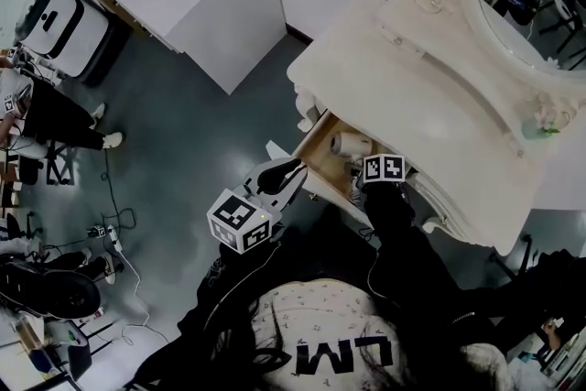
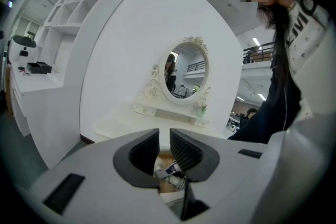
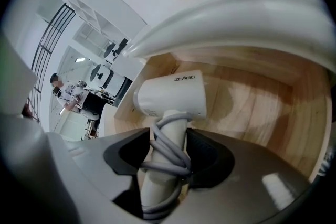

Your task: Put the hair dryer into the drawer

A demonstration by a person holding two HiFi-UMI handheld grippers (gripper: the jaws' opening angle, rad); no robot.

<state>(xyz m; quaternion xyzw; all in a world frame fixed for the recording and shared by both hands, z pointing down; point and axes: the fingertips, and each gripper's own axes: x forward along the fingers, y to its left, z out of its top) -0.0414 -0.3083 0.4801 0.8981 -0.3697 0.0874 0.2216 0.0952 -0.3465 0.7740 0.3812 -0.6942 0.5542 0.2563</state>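
I have the right gripper [image 3: 168, 140] clamped on the white hair dryer [image 3: 173, 94] by its cord-wrapped handle, its body just ahead of the jaws inside the open wooden drawer [image 3: 262, 107].

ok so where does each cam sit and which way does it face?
Head view: on the person's head, looking steeply down at the dresser and open drawer; torso, left claw and right claw show.
Left gripper view: on the left claw, facing roughly level at the mirror; its jaws, slightly apart, and the torso show.
Right gripper view: on the right claw, looking down into the drawer; its jaws grip the dryer handle.
Shared: head and right gripper views both show the dryer inside the drawer.
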